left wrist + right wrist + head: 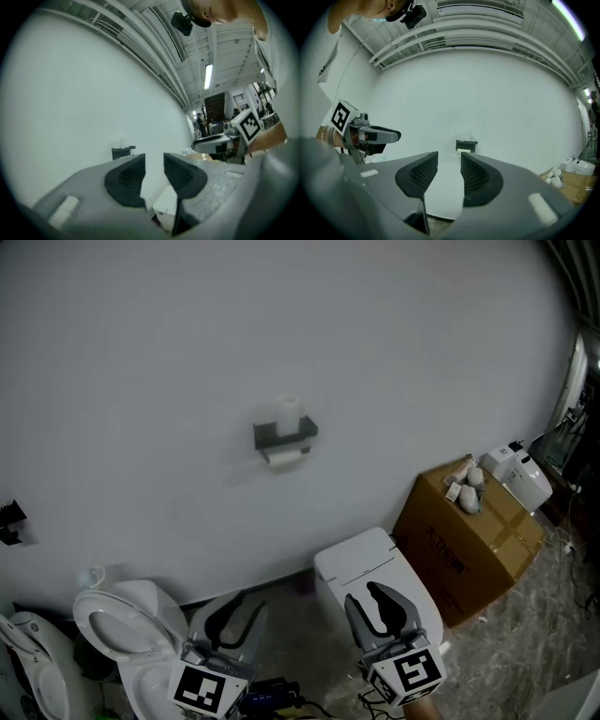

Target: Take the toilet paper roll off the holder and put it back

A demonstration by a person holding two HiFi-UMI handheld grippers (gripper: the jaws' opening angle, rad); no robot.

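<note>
A black wall holder hangs on the white wall, far ahead of both grippers. One white toilet paper roll stands upright on its top, and another roll hangs under it. My left gripper and right gripper sit low in the head view, side by side, pointing at the wall. Both are open with nothing between their jaws. The holder looks small beyond the left gripper. In the right gripper view the holder lies just above the gap of the right gripper.
A white toilet with its seat open stands at lower left. A closed white toilet stands under the right gripper. At the right is a cardboard box with small white items on it. Cables lie on the floor.
</note>
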